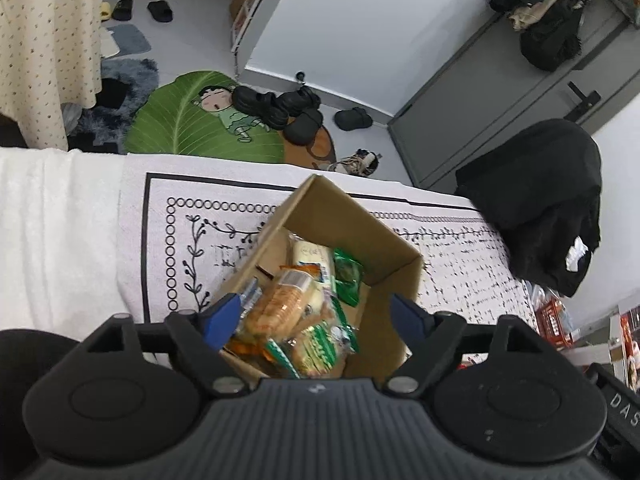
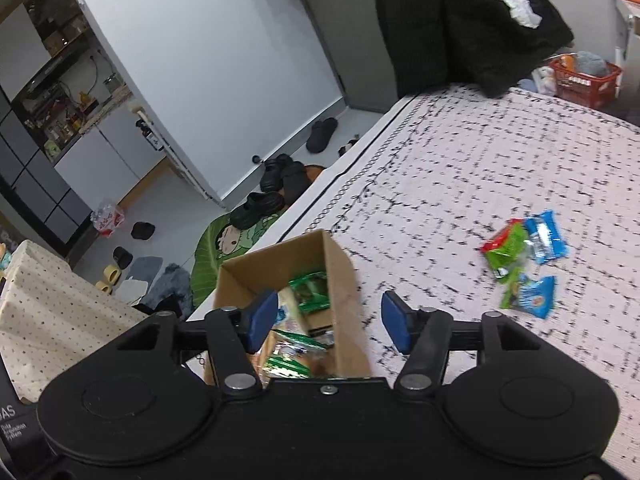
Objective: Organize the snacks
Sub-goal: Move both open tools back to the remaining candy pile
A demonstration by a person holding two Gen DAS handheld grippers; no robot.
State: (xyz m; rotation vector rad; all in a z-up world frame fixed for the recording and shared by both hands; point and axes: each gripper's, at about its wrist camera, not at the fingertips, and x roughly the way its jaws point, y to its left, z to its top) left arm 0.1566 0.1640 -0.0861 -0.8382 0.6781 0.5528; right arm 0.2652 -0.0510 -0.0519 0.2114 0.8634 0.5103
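Over cardboard box (image 1: 400, 268): both hand-held grippers (image 1: 316, 320) (image 2: 330, 322) agape, empty; packet (image 1: 320, 346) print unreadable.

The right wrist view is smeared, so the loose snack packets (image 2: 524, 256) out in the middle of the blanket (image 2: 500, 152) are just green and blue blurs, labels unreadable. The gripper bodies cover the cardboard box's (image 1: 384, 240) near end and the snacks (image 1: 296, 312) there.
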